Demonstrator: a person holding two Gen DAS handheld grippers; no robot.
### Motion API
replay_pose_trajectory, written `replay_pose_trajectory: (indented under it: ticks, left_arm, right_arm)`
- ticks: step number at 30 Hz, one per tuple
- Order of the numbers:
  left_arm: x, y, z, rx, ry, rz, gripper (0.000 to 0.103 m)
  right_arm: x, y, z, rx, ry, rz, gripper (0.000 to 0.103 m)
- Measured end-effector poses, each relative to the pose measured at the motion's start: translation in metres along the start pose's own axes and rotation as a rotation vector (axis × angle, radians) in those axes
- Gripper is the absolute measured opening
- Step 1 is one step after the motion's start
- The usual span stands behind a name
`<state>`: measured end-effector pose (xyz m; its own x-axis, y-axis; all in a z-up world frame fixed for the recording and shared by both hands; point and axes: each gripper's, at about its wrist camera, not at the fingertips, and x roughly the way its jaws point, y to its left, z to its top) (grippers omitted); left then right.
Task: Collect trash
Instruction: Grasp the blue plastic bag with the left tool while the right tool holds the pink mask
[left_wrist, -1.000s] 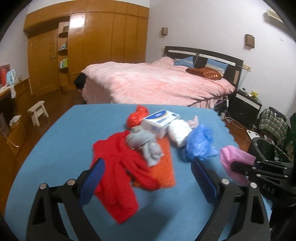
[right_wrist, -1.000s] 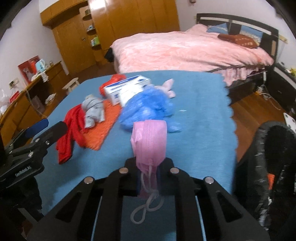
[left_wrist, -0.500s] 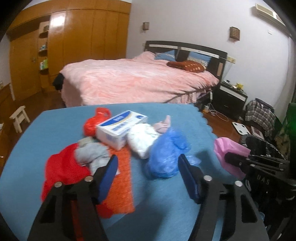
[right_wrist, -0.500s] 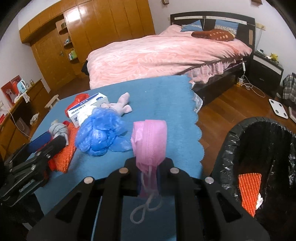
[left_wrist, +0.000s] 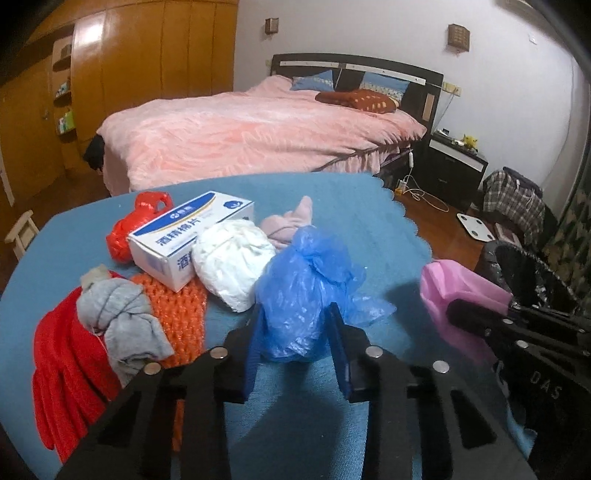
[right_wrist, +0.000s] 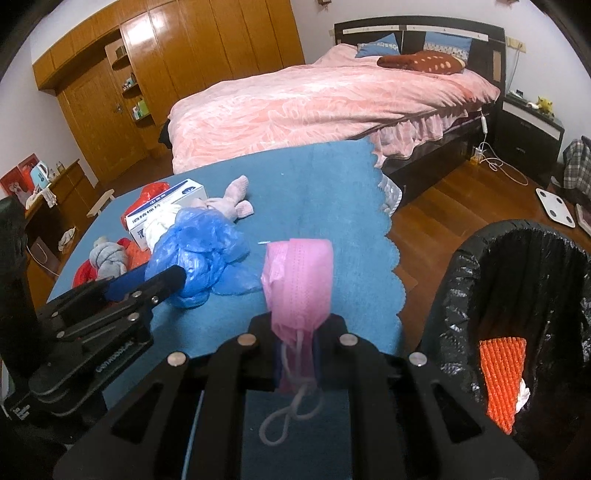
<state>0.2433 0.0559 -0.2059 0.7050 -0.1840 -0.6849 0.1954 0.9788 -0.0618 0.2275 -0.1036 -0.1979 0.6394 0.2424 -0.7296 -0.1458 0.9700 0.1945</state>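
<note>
A crumpled blue plastic bag (left_wrist: 303, 291) lies on the blue table cover (left_wrist: 369, 221). My left gripper (left_wrist: 295, 343) has its jaws on either side of the bag's near end, partly closed; it also shows in the right wrist view (right_wrist: 162, 280). My right gripper (right_wrist: 297, 325) is shut on a pink face mask (right_wrist: 299, 277), its ear loop hanging down; the mask also shows in the left wrist view (left_wrist: 454, 280). A black-lined trash bin (right_wrist: 517, 295) stands right of the table, holding an orange knit piece (right_wrist: 500, 373).
On the table lie a white and blue box (left_wrist: 188, 236), a white wad (left_wrist: 232, 266), a red plastic bag (left_wrist: 136, 218), a grey sock (left_wrist: 118, 325), red cloth (left_wrist: 62, 369), an orange knit (left_wrist: 181, 314) and a pink toy (left_wrist: 291, 221). A pink bed (left_wrist: 258, 136) stands behind.
My left gripper has moved right and forward onto the blue bag and its jaws have narrowed around it. My right gripper with the mask has swung right, bringing the bin into view.
</note>
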Motion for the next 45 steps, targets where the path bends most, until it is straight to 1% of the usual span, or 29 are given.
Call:
replay_pose_trajectory:
  ticks: [1,4,7,11,16,18,20,21,23,24,26,28,33,34,35,40,45]
  left_arm:
    - [-0.001,-0.002,-0.001,0.009,-0.007,0.007,0.028]
    - [-0.002,-0.002,-0.002,0.013,-0.009,0.013,0.024]
    - [-0.003,0.002,-0.001,-0.01,-0.016,0.001,0.02]
    - [-0.014,0.004,-0.001,-0.026,-0.045,-0.004,0.008]
    - [-0.029,0.002,-0.004,-0.035,-0.056,-0.007,0.007]
    - [-0.029,0.001,-0.004,-0.037,-0.051,-0.004,0.007]
    - [-0.025,0.002,-0.003,-0.039,-0.034,-0.012,0.009]
    - [-0.024,0.003,-0.003,-0.042,-0.026,-0.01,0.011]
    - [-0.022,0.006,0.0,-0.047,-0.023,-0.011,0.027]
    - [-0.021,0.006,0.001,-0.048,-0.024,-0.012,0.03]
    - [-0.018,0.006,0.003,-0.055,-0.024,-0.015,0.046]
    - [-0.014,0.006,0.005,-0.056,-0.02,-0.015,0.053]
    - [0.003,0.001,0.003,-0.049,0.034,-0.03,0.054]
    - [0.008,0.0,0.001,-0.045,0.053,-0.033,0.051]
    - [0.011,-0.001,0.0,-0.044,0.066,-0.037,0.044]
    - [0.006,-0.001,-0.001,-0.043,0.044,-0.041,0.037]
    - [-0.011,0.001,0.001,-0.058,0.002,-0.034,0.036]
  right_arm:
    - [0.001,0.0,-0.001,0.002,0.002,0.0,0.012]
    - [0.004,0.0,-0.003,0.003,0.009,-0.002,0.012]
    - [0.002,0.001,-0.003,0.006,0.009,0.002,0.012]
    - [-0.008,0.0,0.0,0.005,-0.011,0.008,0.012]
    - [-0.019,0.001,0.003,-0.005,-0.03,0.017,0.012]
    - [-0.02,0.001,0.002,-0.005,-0.029,0.018,0.012]
    - [-0.021,0.001,0.002,-0.004,-0.028,0.016,0.012]
    - [-0.021,0.0,0.002,-0.003,-0.028,0.014,0.012]
    - [-0.02,-0.001,0.003,0.0,-0.028,0.011,0.012]
    - [-0.02,-0.003,0.004,0.005,-0.028,0.008,0.012]
    - [-0.02,-0.005,0.004,0.009,-0.03,0.006,0.012]
    - [-0.018,-0.007,0.005,0.012,-0.028,0.003,0.012]
    - [-0.016,-0.01,0.004,0.018,-0.022,-0.001,0.012]
    - [-0.016,-0.01,0.005,0.018,-0.021,-0.001,0.012]
    - [-0.016,-0.01,0.005,0.017,-0.021,-0.001,0.012]
    - [-0.016,-0.01,0.005,0.018,-0.022,0.0,0.012]
    - [-0.022,-0.008,0.005,0.008,-0.036,0.01,0.012]
